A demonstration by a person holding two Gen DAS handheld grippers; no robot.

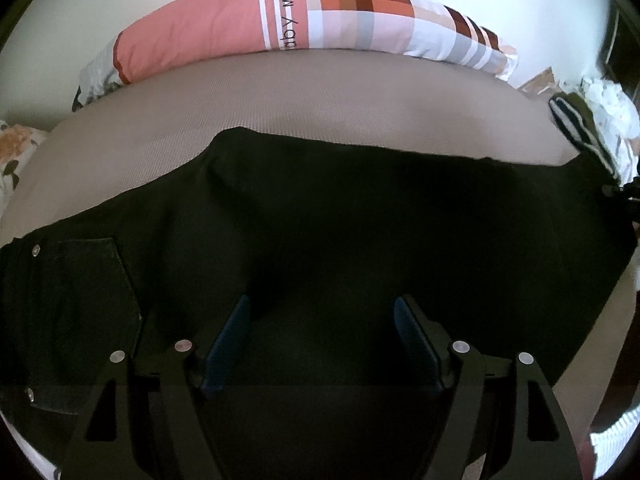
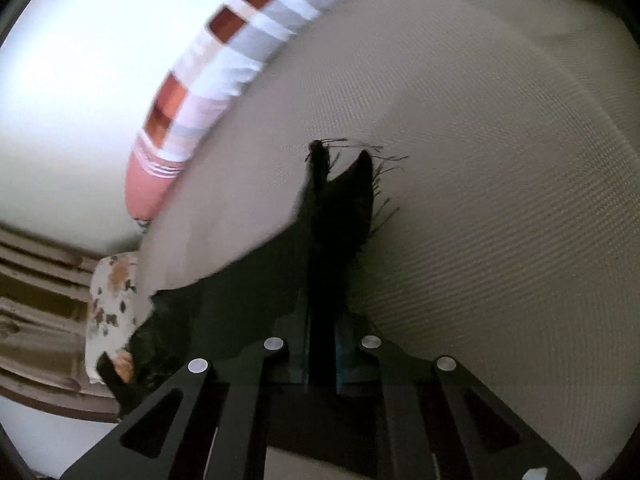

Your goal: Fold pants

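Note:
Black pants [image 1: 340, 232] lie spread across a beige bed [image 1: 280, 100]; a back pocket [image 1: 88, 292] with rivets shows at the left. My left gripper [image 1: 322, 340] is open, its blue pads low over the middle of the pants and holding nothing. My right gripper [image 2: 322, 344] is shut on the frayed hem end of the pants [image 2: 340, 216] and holds it raised above the bed [image 2: 480, 200]. The rest of the leg trails down to the left in the right wrist view.
A long pink and checked bolster pillow [image 1: 280, 20] lies along the far edge of the bed against a white wall; it also shows in the right wrist view [image 2: 224, 60]. A floral pillow [image 2: 112, 304] and striped clothes [image 1: 576, 128] lie at the bed's ends.

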